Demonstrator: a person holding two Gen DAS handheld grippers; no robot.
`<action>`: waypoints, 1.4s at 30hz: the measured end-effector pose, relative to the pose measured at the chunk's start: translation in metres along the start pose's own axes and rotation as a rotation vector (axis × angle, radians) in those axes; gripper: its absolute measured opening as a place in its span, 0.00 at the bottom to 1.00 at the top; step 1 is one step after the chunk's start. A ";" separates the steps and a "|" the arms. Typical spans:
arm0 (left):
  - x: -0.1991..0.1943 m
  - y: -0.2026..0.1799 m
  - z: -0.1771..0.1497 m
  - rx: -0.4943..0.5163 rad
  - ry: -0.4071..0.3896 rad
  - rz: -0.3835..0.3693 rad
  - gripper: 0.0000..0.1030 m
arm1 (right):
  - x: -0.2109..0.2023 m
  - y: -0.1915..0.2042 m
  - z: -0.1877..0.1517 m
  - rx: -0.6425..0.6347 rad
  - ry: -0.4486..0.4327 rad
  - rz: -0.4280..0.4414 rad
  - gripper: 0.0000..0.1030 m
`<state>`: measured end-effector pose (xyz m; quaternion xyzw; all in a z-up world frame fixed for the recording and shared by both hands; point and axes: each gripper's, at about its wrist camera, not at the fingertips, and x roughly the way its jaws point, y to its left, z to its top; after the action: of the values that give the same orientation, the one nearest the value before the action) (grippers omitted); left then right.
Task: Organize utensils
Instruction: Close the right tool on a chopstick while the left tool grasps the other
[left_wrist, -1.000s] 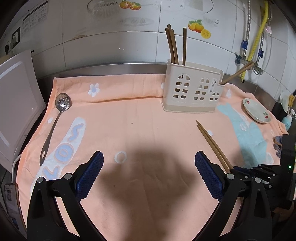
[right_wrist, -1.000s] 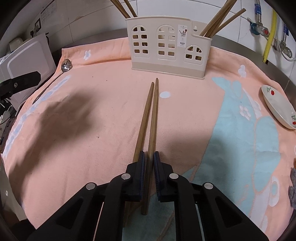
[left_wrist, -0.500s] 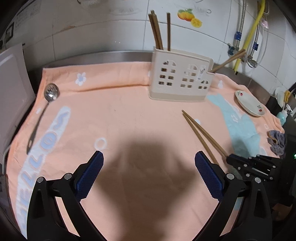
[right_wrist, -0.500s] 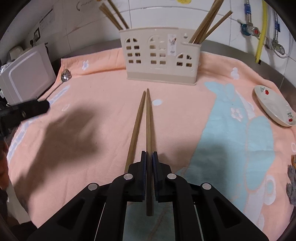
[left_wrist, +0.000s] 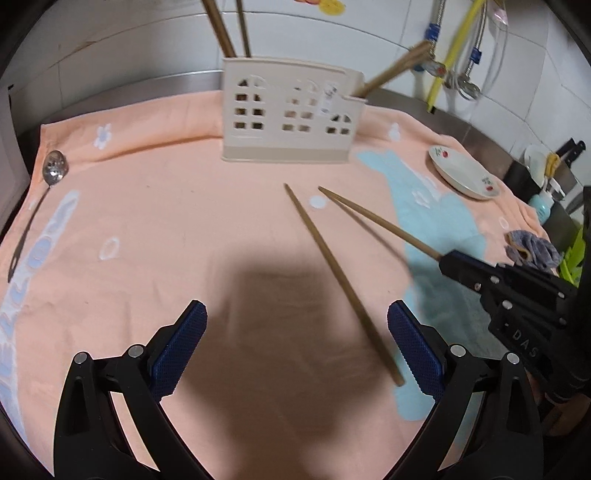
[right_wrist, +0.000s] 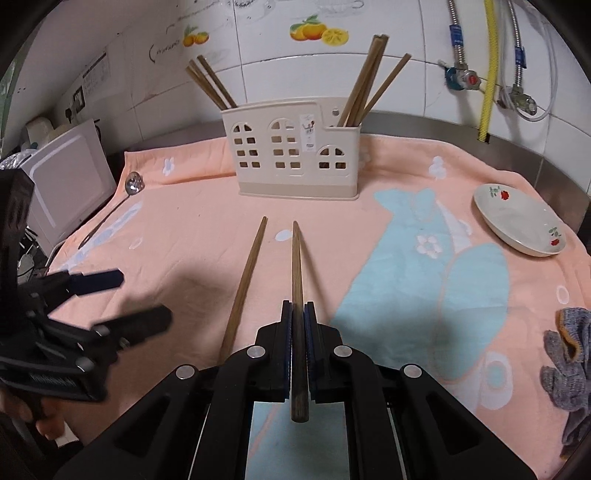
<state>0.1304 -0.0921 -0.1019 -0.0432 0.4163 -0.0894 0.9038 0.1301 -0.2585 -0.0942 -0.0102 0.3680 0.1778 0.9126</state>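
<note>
From my right wrist I see the whole utensil holder (right_wrist: 297, 151) with its chopsticks fanned out at both ends against the tiled wall, and my left gripper (right_wrist: 125, 295) coming in low at the left edge. From my left wrist the holder's sticks are cut off at the top, but a knife block and bottles show at the far right, and my right gripper (left_wrist: 448, 260) reads "DAS" on its black body.

My right fingers are pinched tight on one chopstick (right_wrist: 297, 280), its thick end poking out behind the pads, its tip raised toward the holder. The second chopstick (left_wrist: 340, 280) lies on the peach towel (left_wrist: 166, 206) over the counter, its near end just inside my left gripper's right finger (left_wrist: 415, 350). My left fingers stand wide, gripping nothing. Towel lettering is too skewed to read.
</note>
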 end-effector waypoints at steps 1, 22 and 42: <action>0.001 -0.003 -0.001 0.004 0.002 -0.001 0.93 | -0.001 -0.002 0.000 0.002 -0.002 0.002 0.06; 0.038 -0.040 -0.006 -0.019 0.085 -0.105 0.27 | -0.001 -0.029 -0.010 0.046 0.002 0.039 0.06; 0.049 -0.040 -0.005 0.077 0.118 -0.036 0.07 | -0.002 -0.032 -0.011 0.056 0.001 0.045 0.06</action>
<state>0.1529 -0.1414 -0.1359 -0.0108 0.4642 -0.1240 0.8769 0.1319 -0.2908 -0.1043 0.0236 0.3733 0.1878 0.9082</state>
